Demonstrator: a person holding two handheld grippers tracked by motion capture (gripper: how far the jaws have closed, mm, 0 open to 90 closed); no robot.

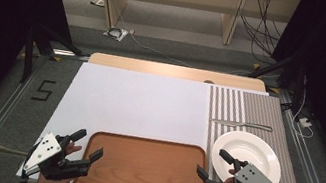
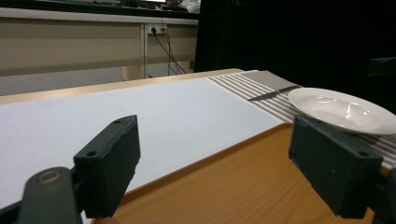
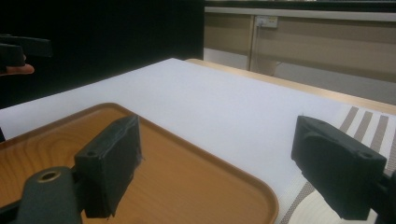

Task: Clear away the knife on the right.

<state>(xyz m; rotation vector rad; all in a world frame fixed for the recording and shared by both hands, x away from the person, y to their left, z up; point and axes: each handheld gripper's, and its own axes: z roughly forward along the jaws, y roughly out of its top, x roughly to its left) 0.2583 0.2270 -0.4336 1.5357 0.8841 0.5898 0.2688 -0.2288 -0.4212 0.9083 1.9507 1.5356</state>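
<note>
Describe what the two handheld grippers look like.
Both are black two-jaw tools with chunky rectangular jaws. The left gripper carries a pale grey three-cornered plate dotted with small dark holes; the right gripper has a darker grey one. A thin black cable trails from the right gripper. No sleeves show at the hands.

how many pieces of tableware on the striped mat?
2: a white plate at the near end of the striped mat, and a knife lying just beyond it. Nothing looks hidden.
</note>
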